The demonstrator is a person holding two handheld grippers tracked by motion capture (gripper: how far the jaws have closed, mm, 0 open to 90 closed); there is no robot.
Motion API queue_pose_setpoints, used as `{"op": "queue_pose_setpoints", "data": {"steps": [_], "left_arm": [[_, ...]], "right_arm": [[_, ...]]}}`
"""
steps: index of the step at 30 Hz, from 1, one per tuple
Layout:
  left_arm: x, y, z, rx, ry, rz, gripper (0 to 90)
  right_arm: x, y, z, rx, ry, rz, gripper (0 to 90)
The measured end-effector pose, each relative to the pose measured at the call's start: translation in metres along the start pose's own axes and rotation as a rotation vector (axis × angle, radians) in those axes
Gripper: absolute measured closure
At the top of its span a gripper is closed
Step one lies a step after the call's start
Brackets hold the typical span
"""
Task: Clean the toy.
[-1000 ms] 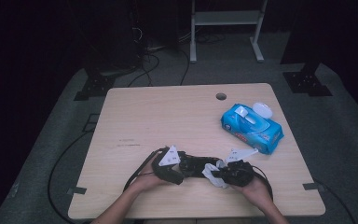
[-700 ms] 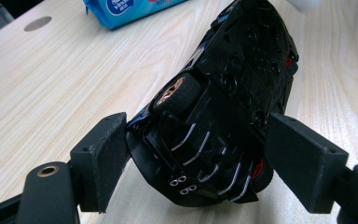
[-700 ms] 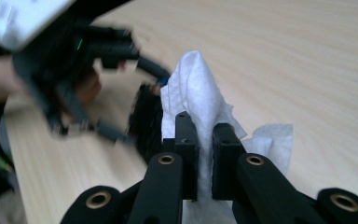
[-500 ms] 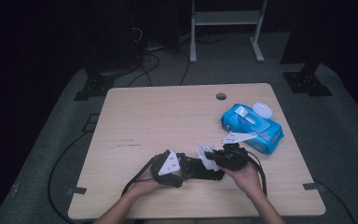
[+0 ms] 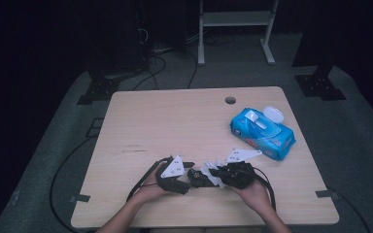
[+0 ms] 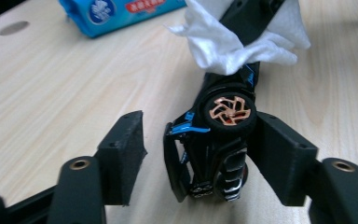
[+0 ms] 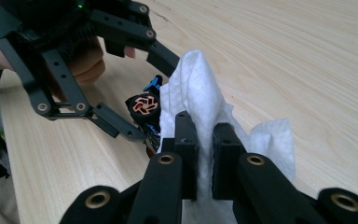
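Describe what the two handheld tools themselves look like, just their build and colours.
Both are black. The left tool has blocky jaw pads on linkage arms with brass-coloured rivets; the right tool looks the same. Each carries a grey three-cornered plate and trails a black cable.

Glossy black plastic toy car (image 6: pixel 214 154); soft embossed paper wipe (image 7: pixel 200 93); matt wood table (image 5: pixel 175 121).

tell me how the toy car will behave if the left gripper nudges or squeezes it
The toy car has free wheels, so it would probably roll when nudged. It looks like small hard plastic: likely light, stiff and slippery against the left gripper.
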State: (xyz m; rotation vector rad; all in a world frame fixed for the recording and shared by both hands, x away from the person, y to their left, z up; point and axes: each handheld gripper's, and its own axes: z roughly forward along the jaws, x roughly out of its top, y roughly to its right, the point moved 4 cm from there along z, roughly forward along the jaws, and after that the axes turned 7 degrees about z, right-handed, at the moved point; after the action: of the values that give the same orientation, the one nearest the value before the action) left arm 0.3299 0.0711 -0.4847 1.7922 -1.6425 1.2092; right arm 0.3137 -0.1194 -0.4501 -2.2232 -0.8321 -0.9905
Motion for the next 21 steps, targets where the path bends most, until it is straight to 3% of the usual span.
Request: {"op": "queue_pose_setpoints", "data": {"steps": [3,9,15,17,21], "left_arm": [[-0.002,0.001,0.003,-0.010,-0.007,0.021,46.7],[0.000,-0.004,0.005,0.005,0.001,0.022,53.6],[0.002,-0.009,0.009,0.033,0.015,0.012,58.6],[0.001,-0.009,0.009,0.035,0.024,0.004,58.9],[-0.001,-0.009,0.008,0.036,0.031,-0.002,59.0]], "right_arm": [[0.000,0.001,0.000,-0.007,0.003,-0.008,83.1],[0.007,0.005,0.001,-0.042,0.006,-0.010,83.2],[0.016,-0.008,0.014,-0.025,0.011,-0.048,83.2],[0.014,-0.009,0.018,-0.049,-0.005,-0.081,83.2],[0.011,0.006,0.009,-0.125,0.026,-0.060,83.3]]}}
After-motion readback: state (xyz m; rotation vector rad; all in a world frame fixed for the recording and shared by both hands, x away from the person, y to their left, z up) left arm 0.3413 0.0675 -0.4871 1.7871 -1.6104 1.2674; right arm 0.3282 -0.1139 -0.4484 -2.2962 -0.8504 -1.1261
